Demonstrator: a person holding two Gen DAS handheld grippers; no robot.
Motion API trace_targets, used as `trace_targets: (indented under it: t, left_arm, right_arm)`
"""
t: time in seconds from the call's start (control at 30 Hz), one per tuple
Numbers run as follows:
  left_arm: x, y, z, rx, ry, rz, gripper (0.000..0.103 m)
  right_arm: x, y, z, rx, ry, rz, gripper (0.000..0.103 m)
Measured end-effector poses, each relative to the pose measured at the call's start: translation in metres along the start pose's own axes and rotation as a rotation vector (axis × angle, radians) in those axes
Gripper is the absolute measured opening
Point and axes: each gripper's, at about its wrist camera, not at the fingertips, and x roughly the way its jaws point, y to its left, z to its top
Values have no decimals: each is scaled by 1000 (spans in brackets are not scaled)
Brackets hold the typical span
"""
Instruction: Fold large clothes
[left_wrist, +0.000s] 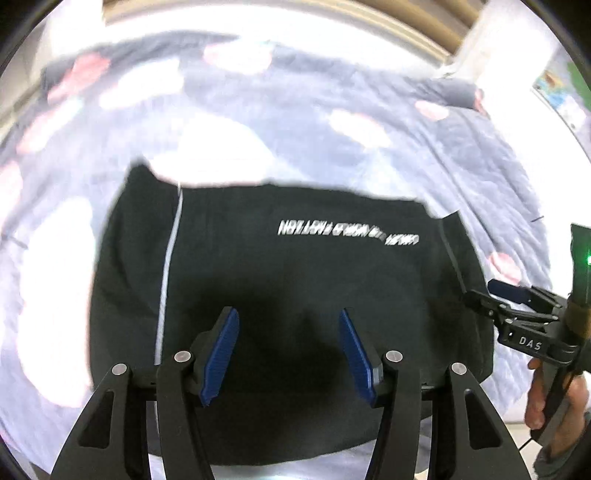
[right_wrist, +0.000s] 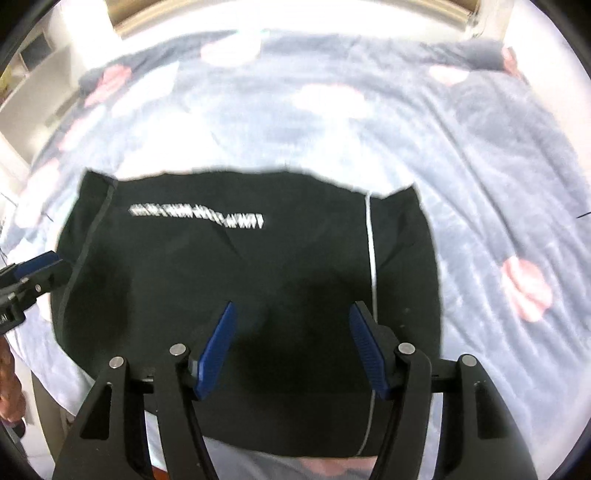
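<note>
The left hand-held gripper hung with its blue-padded jaws spread apart and nothing between them, pointed down at the folded black garment with a line of white lettering lying directly beneath and ahead of it. The right hand-held gripper stood the same way, jaws spread and empty, above the near part of that garment. In the left wrist view the right hand-held gripper showed off to the right, just past the garment's right edge, with a person's hand wrapped round its handle. In the right wrist view the left hand-held gripper's tip reached in from the left at the garment's left edge. A thin white stripe ran down the cloth just beside the right hand-held gripper's right finger. The garment lay flat on a bed with a grey-blue quilted cover patterned in pink and white, which stretched away beyond both grippers. Both views were blurred
</note>
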Motion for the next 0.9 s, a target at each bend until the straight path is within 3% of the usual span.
trace_targets:
  t: [0.37, 0.5, 0.9]
  left_arm:
    - [-88, -61, 3, 56, -127, 25, 58]
    - [-113, -85, -1, 86, -170, 76, 63]
    - [-166, -131, -16, 144, -280, 167, 65]
  right_arm:
    - [-105, 6, 0, 43, -117, -24, 71]
    - [-137, 12, -6, 18, -146, -64, 71]
    - [-187, 15, -27, 31, -192, -48, 80]
